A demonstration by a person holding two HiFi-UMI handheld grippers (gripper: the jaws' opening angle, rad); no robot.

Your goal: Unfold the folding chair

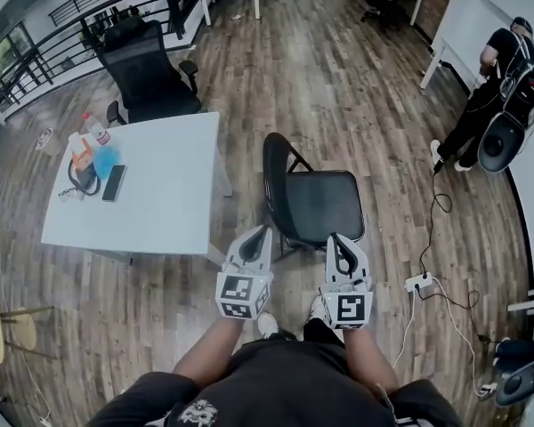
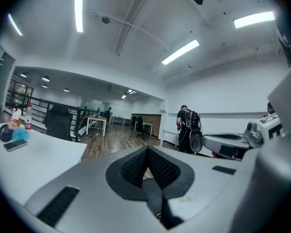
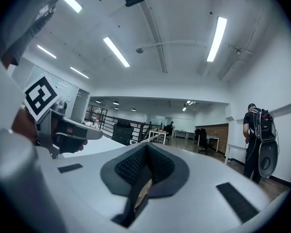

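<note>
Chair [image 1: 325, 205] stands unfolded just beyond closed left tongs [image 1: 264, 230] and right tongs [image 1: 336, 239].

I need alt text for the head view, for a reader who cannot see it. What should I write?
A black folding chair stands unfolded on a wood floor, beside a white table. Near it, the left gripper and right gripper are side by side, both shut and empty. A person stands at far right.

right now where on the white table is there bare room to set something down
The white table is bare from the phone across to its edge by the folding chair. Its far-left corner is crowded: bottle, headphones, blue cloth.
</note>
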